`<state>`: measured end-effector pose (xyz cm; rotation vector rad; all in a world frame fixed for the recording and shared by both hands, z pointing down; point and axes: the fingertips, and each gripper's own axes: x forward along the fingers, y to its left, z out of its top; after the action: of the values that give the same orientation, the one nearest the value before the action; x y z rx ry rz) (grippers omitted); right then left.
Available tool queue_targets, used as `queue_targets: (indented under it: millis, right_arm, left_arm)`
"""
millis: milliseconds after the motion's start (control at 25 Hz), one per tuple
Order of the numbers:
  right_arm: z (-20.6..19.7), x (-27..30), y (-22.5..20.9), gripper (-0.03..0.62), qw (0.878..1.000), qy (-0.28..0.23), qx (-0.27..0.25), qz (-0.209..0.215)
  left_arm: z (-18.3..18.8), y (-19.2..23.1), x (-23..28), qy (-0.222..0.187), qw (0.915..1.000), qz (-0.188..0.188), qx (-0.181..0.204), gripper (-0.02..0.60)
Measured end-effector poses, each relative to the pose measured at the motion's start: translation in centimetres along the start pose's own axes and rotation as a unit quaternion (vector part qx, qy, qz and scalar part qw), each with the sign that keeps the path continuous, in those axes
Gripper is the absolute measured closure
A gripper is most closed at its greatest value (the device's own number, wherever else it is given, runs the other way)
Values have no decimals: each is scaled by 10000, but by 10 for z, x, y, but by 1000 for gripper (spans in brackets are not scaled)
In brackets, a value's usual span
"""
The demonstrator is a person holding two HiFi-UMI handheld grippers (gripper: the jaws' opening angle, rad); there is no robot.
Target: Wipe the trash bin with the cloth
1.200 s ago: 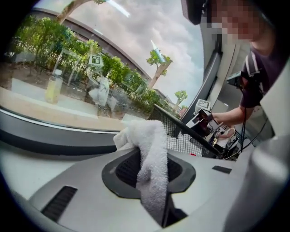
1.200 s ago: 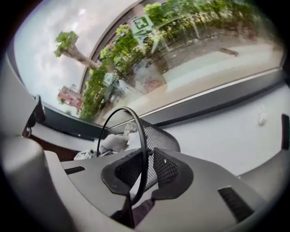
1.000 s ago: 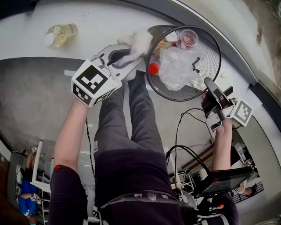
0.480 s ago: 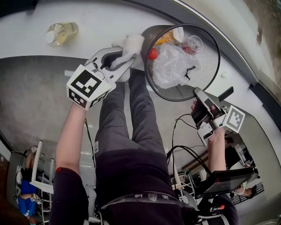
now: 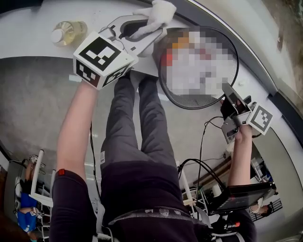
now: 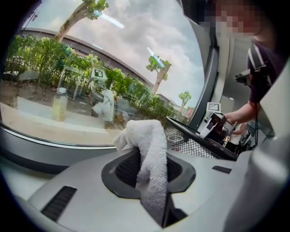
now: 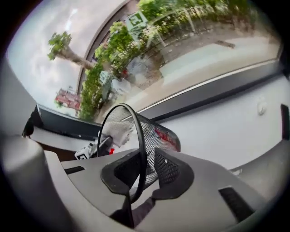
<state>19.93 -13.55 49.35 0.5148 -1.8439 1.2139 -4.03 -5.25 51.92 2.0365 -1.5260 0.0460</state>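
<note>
Head view: left gripper (image 5: 150, 27) clamps fluffy white cloth (image 5: 161, 10); right gripper (image 5: 230, 92) pinches round mesh bin (image 5: 189, 103) rim.

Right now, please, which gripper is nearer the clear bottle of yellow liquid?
Left. The left gripper, gripping a white cloth, is beside the bottle; the right gripper grips the far rim of the black mesh bin.

left arm (image 5: 75, 127) stretched forward | left gripper (image 5: 152, 27) jaws clamped on white cloth (image 5: 160, 10) | right arm (image 5: 239, 160) raised | right gripper (image 5: 228, 93) jaws pinching trash bin (image 7: 150, 130) rim
</note>
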Motion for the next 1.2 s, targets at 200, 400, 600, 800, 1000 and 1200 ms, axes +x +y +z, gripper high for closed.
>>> queue_targets:
  millis: [200, 400, 600, 800, 1000, 1200]
  right_arm:
    - [-13, -1, -12, 520, 9917, -243, 1265, -58]
    - [-41, 1, -2, 520, 9745, -270, 2224, 119]
    - [-78, 11, 18, 520, 9605, 98, 2749, 426]
    - [-87, 18, 20, 520, 9619, 141, 2694, 436]
    - [-64, 4, 21, 509, 9943, 121, 1061, -31]
    - [-11, -4, 25, 474, 9985, 37, -539, 14]
  left_arm:
    - [-40, -24, -3, 221, 9981, -357, -451, 503]
    - [-79, -57, -23, 352, 9932, -692, -872, 505]
    - [-108, -85, -51, 548, 9895, -928, -961, 505]
    - [-111, -68, -62, 527, 9932, -626, -822, 505]
    - [-34, -13, -59, -230, 9985, -17, -496, 505]
    - [37, 19, -29, -728, 9971, -15, -241, 505]
